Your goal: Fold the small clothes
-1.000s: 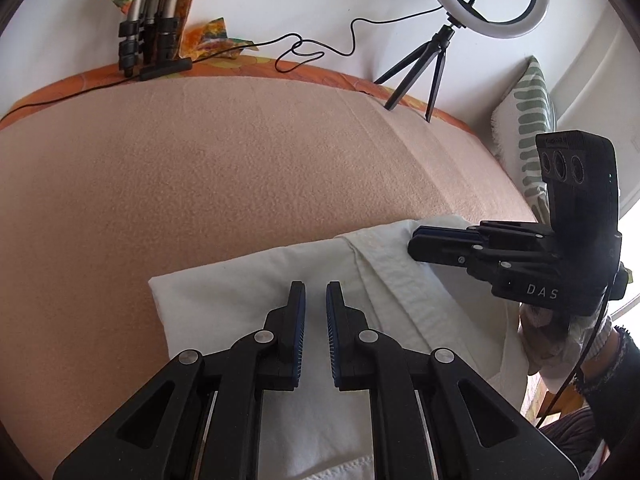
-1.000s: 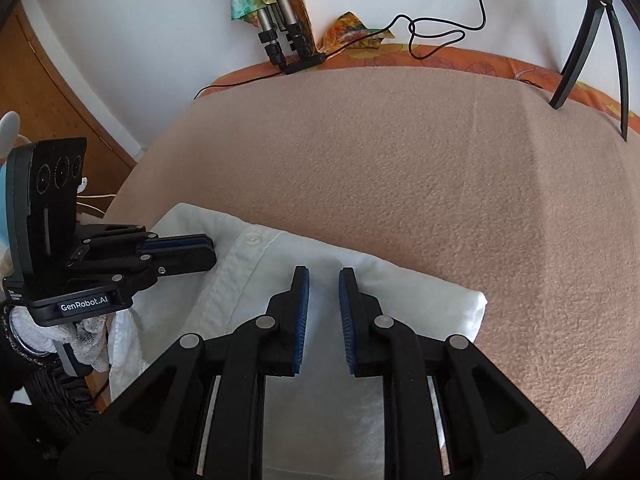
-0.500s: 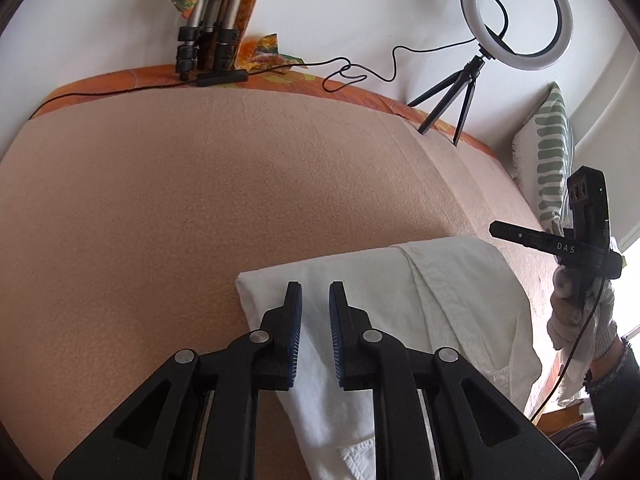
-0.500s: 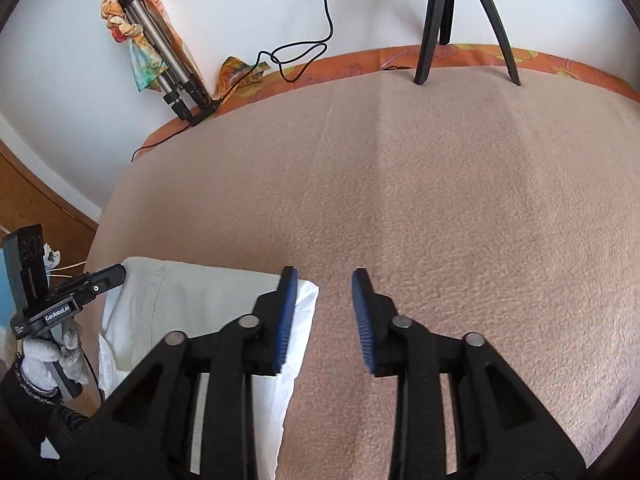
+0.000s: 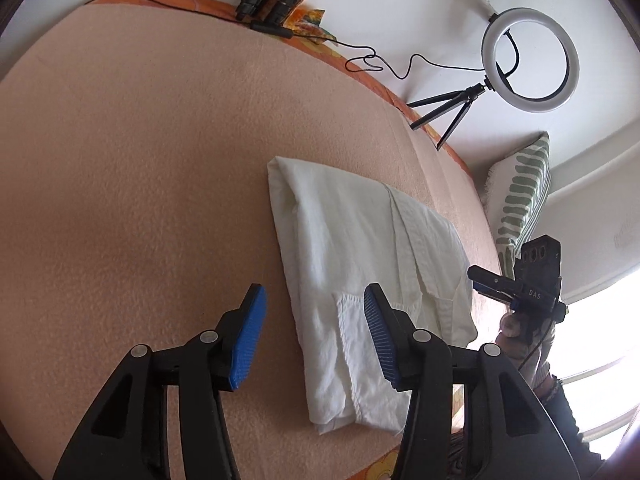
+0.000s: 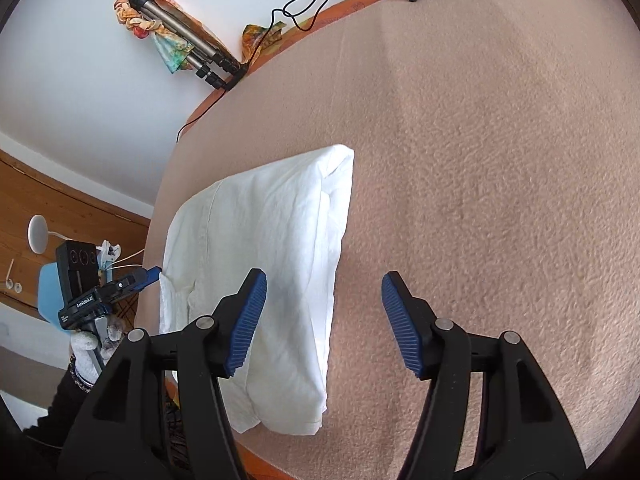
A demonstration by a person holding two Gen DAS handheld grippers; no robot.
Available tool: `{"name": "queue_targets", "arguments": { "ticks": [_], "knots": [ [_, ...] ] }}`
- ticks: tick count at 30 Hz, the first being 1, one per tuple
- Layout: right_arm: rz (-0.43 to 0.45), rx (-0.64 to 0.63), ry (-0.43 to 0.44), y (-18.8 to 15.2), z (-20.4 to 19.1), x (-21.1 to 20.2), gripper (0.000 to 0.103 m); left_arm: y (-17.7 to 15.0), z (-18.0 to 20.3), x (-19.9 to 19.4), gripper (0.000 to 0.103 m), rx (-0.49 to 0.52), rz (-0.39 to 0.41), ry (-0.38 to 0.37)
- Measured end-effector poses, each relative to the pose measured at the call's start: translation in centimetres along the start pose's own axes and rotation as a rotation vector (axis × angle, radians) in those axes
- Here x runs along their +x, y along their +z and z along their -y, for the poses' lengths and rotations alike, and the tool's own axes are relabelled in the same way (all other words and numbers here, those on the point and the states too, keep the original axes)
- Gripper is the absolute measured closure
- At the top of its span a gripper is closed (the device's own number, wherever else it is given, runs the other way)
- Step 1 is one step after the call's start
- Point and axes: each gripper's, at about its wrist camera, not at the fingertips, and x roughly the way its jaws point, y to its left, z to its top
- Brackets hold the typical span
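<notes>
A white shirt (image 5: 360, 264), folded into a long rectangle, lies flat on the peach blanket (image 5: 140, 160). My left gripper (image 5: 314, 308) hovers over its left edge with the jaws opening; the pads touch no cloth. In the right wrist view the same shirt (image 6: 272, 248) lies left of centre. My right gripper (image 6: 323, 296) hangs over its right edge, jaws also opening and pinching nothing. Each gripper shows in the other's view, just off the shirt's outer side: the right gripper (image 5: 478, 274) and the left gripper (image 6: 154, 271).
A ring light on a small tripod (image 5: 530, 64) stands at the blanket's far edge, its black cable (image 5: 380, 64) trailing to a folded tripod (image 5: 272, 0). A green striped cushion (image 5: 520, 200) leans at the right. The bed's near edge (image 6: 256, 460) runs just below the shirt.
Both grippers went from shut to open, rolled, and drew apart sideways off the shirt. The shirt now lies released, folded on the blanket.
</notes>
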Motion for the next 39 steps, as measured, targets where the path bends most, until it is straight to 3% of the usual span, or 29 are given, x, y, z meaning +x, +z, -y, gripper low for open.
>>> {"name": "queue_targets", "arguments": {
  "ticks": [5, 12, 17, 19, 21, 24, 28, 32, 39],
  "knots": [
    [0.0, 0.05, 0.082, -1.0, 0.9, 0.7, 0.039, -1.0, -0.7, 1.9, 0.053, -0.069, -0.055, -0.035],
    [-0.004, 0.102, 0.242, -1.6, 1.8, 1.7, 0.039, -0.7, -0.7, 2.9, 0.054, -0.103, -0.041, -0.125],
    [-0.019, 0.069, 0.275, -1.8, 0.5, 2.9, 0.039, -0.3, 0.4, 3.9, 0.057, -0.069, -0.039, -0.15],
    [-0.019, 0.048, 0.261, -2.0, -0.1, 3.0, 0.039, -0.2, 0.6, 4.2, 0.067, -0.062, -0.035, -0.135],
    [-0.014, 0.039, 0.24, -2.1, -0.6, 2.9, 0.041, -0.4, 1.2, 4.2, 0.071, -0.024, -0.024, -0.1],
    [0.002, 0.025, 0.209, -2.5, -0.9, 2.8, 0.047, -0.8, 2.7, 4.2, 0.079, 0.085, -0.004, -0.018],
    [0.021, -0.074, 0.078, -3.0, -2.5, 2.6, 0.062, -1.6, 5.0, 3.9, 0.087, 0.234, 0.039, 0.083],
    [0.038, -0.188, -0.042, -3.4, -4.6, 2.1, 0.082, -2.6, 7.1, 3.3, 0.09, 0.355, 0.09, 0.148],
    [0.093, -0.283, -0.118, -4.0, -7.2, 0.9, 0.086, -3.1, 9.1, 2.2, 0.091, 0.44, 0.148, 0.161]
  ]
}}
